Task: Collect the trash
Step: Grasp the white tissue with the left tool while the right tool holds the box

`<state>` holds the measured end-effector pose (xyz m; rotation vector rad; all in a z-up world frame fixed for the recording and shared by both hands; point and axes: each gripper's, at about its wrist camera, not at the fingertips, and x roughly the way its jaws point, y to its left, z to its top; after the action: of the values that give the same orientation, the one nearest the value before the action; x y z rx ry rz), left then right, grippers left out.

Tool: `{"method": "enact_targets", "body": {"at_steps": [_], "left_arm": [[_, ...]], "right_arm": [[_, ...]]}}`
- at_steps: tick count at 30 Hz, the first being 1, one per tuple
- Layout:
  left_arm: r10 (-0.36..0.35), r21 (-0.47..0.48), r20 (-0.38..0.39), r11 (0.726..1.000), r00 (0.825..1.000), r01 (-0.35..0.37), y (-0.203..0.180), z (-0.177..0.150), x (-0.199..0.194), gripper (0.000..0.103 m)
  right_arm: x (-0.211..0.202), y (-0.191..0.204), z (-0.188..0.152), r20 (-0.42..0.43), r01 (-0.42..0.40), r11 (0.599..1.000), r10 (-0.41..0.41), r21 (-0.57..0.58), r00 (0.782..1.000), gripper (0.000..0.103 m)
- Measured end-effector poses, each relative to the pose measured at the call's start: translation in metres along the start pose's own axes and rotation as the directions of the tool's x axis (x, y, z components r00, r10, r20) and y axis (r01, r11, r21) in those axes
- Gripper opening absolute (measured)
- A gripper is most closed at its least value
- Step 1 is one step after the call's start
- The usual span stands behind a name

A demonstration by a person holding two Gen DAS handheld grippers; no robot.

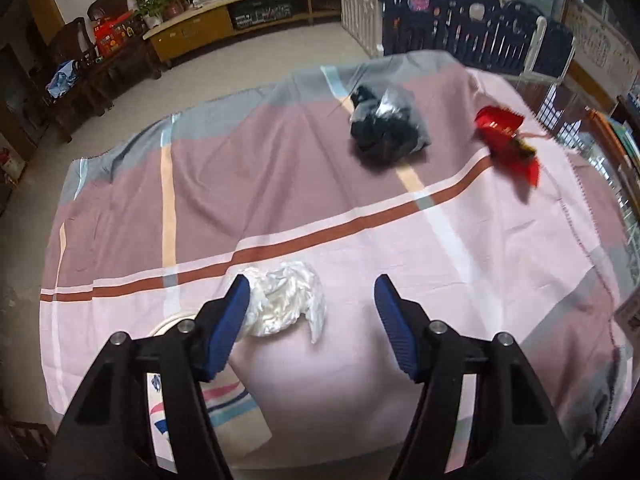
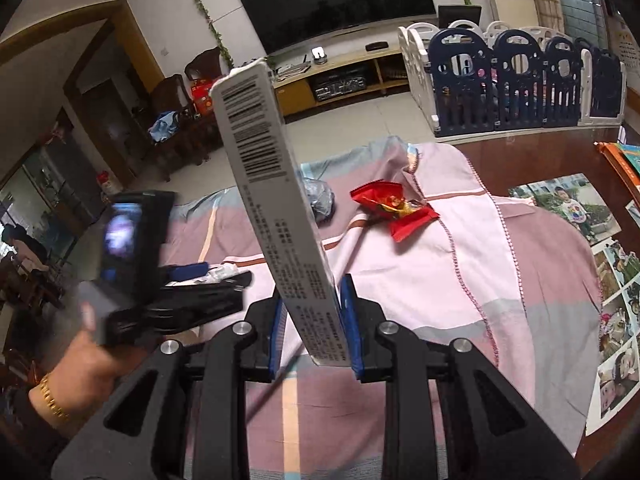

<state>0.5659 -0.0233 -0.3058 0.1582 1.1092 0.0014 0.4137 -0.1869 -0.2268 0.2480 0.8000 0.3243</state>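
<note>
Left wrist view: left gripper [image 1: 312, 292] hangs over the cloth-covered tabletop [image 1: 500, 280], jaws apart, crumpled white wrapper [image 1: 286, 300] lying between them against the left pad, not yet pinched; jaws straddle it, probably for a pickup. Black bag [image 1: 386, 126] and red wrapper [image 1: 506, 142] lie far off, untouched

Right wrist view: right gripper [image 2: 314, 320] clamps the lower end of a flat box [image 2: 272, 208], held upright and clear of the cloth, likely for carrying off. Left gripper [image 2: 208, 276] low beside it

Four pieces of trash are showing: one white crumpled wad [image 1: 286, 298], one black bag [image 1: 386, 128], one red wrapper [image 2: 394, 206], one long carton [image 2: 272, 208].
</note>
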Motion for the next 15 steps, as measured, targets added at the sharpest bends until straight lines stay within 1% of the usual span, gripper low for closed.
{"method": "enact_targets", "body": {"at_steps": [1, 2, 3, 4, 5, 6, 7, 8, 9, 11, 12, 13, 15], "left_arm": [[0.008, 0.000, -0.034, 1.000, 0.999, -0.008, 0.000, 0.000, 0.011, 0.056], [0.021, 0.001, -0.031, 1.000, 0.999, -0.021, 0.001, -0.001, 0.014, 0.045], [0.041, 0.008, -0.004, 0.999, 0.999, -0.041, 0.001, -0.003, 0.012, 0.008], [0.022, 0.012, 0.011, 1.000, 1.000, -0.022, 0.000, -0.007, 0.004, 0.007], [-0.038, 0.006, 0.035, 0.999, 0.999, 0.038, -0.001, -0.013, -0.009, 0.007], [-0.060, 0.008, 0.078, 0.998, 0.995, 0.060, -0.001, -0.019, -0.026, 0.007], [-0.067, 0.024, 0.147, 0.998, 0.987, 0.064, -0.004, -0.030, -0.054, 0.007], [-0.086, 0.024, 0.191, 0.996, 0.978, 0.083, -0.005, -0.040, -0.079, 0.007], [-0.121, 0.017, 0.238, 0.993, 0.964, 0.121, -0.003, -0.051, -0.107, 0.007], [-0.141, 0.011, 0.334, 0.989, 0.932, 0.145, 0.003, -0.075, -0.158, 0.007], [-0.144, 0.005, 0.369, 0.988, 0.918, 0.153, 0.006, -0.085, -0.176, 0.008], [-0.155, -0.005, 0.408, 0.985, 0.900, 0.172, 0.012, -0.102, -0.197, 0.007], [-0.172, -0.026, 0.455, 0.978, 0.874, 0.206, 0.023, -0.134, -0.222, 0.008]], "right_arm": [[0.001, 0.003, 0.000, 0.000, -0.008, 1.000, 0.008, -0.008, 1.000, 0.026], [0.000, 0.005, 0.001, -0.003, -0.013, 1.000, 0.013, -0.013, 1.000, 0.026], [-0.001, 0.006, 0.001, -0.005, -0.021, 1.000, 0.021, -0.019, 1.000, 0.026], [-0.001, 0.009, 0.001, -0.008, -0.033, 0.999, 0.033, -0.027, 0.999, 0.026], [-0.001, 0.008, 0.000, -0.010, -0.039, 0.999, 0.039, -0.033, 0.999, 0.026], [-0.003, 0.009, 0.000, -0.009, -0.042, 0.998, 0.042, -0.040, 0.999, 0.026], [-0.006, 0.011, -0.001, -0.005, -0.046, 0.998, 0.046, -0.045, 0.999, 0.026], [-0.011, 0.013, -0.001, 0.005, -0.053, 0.997, 0.053, -0.050, 0.999, 0.026], [-0.017, 0.015, -0.002, 0.019, -0.055, 0.997, 0.056, -0.059, 0.998, 0.026], [-0.033, 0.025, -0.006, 0.055, -0.058, 0.994, 0.063, -0.093, 0.996, 0.026], [-0.041, 0.031, -0.011, 0.069, -0.062, 0.992, 0.070, -0.108, 0.995, 0.027], [-0.050, 0.036, -0.018, 0.079, -0.067, 0.991, 0.077, -0.119, 0.994, 0.027], [-0.070, 0.048, -0.040, 0.099, -0.086, 0.986, 0.101, -0.143, 0.990, 0.027]]}}
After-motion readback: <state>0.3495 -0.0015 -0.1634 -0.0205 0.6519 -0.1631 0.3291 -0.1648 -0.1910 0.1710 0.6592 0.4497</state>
